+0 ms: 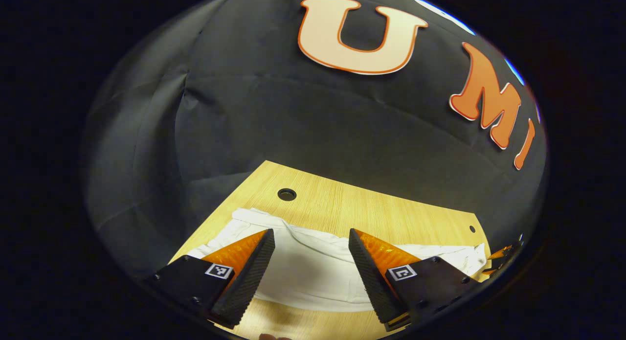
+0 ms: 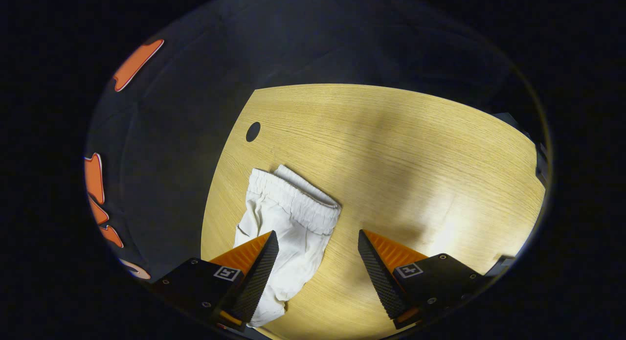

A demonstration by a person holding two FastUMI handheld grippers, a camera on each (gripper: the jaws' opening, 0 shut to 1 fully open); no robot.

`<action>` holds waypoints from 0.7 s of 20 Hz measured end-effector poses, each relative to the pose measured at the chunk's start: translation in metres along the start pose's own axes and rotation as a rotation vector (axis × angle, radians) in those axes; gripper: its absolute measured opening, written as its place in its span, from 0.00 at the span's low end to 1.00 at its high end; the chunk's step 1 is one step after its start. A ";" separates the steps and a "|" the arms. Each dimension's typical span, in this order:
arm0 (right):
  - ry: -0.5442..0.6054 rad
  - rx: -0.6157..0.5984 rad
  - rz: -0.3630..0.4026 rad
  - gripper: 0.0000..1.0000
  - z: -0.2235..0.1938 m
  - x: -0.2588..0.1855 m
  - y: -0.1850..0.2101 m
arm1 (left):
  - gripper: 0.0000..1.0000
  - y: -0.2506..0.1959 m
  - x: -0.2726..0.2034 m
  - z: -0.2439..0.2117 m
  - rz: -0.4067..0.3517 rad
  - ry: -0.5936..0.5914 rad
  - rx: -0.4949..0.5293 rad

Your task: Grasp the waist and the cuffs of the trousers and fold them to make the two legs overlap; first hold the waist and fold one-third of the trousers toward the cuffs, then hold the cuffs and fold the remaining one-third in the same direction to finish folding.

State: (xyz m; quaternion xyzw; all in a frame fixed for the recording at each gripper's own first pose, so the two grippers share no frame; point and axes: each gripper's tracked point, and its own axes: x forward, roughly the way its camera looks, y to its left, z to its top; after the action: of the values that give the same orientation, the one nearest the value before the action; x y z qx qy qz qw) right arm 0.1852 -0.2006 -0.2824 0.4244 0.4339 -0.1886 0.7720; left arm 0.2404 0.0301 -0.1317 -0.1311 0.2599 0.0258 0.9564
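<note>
Desk [image 1: 371, 208] of pale wood grain carries the work, and black cloth hangs as the booth's wall [image 1: 303, 115] behind it. A round cable hole [image 1: 287, 194] is cut into the desk beyond the left hand-held gripper [image 1: 311, 257], and a smaller hole [image 1: 472, 229] sits farther to that gripper's right near the desk's edge. In the right gripper view the same desk [image 2: 401, 149] spreads wide ahead of the right hand-held gripper [image 2: 318, 257], with soft shadow across its middle and a brighter patch toward the right; a dark hole [image 2: 253, 131] lies ahead and to the left.

White trousers [image 1: 313, 271] lie flat on the desk directly ahead of and beneath the left hand-held gripper, running crosswise from past its left finger to past its right finger, with folds and a seam showing in the cloth. In the right gripper view the trousers [image 2: 288, 222] lie ahead and to the left, their gathered elastic waist [image 2: 293, 195] at the far end and the cloth trailing back under the left finger.

Left hand-held gripper is released, its fingers spread wide above the trousers with nothing between them; whether they touch the cloth cannot be told. Right hand-held gripper is likewise released, fingers wide apart, the left finger over the trousers and the right finger over bare desk.
</note>
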 end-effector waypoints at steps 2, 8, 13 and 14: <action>0.020 0.001 0.005 0.99 0.001 0.010 0.000 | 0.99 -0.004 -0.013 -0.001 0.001 -0.006 -0.014; 0.043 -0.022 0.034 0.97 0.006 0.030 0.015 | 0.99 0.002 -0.041 -0.008 0.064 -0.012 -0.046; 0.046 -0.035 -0.002 0.63 0.009 0.037 0.002 | 0.99 0.006 -0.058 -0.019 0.101 -0.013 -0.080; 0.048 -0.035 -0.009 0.56 0.010 0.037 0.000 | 0.99 0.009 -0.061 -0.022 0.110 -0.008 -0.083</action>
State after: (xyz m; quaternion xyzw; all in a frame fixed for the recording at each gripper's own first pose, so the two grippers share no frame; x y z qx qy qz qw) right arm 0.2109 -0.2054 -0.3104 0.4132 0.4575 -0.1741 0.7679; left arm 0.1757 0.0339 -0.1210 -0.1559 0.2617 0.0898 0.9482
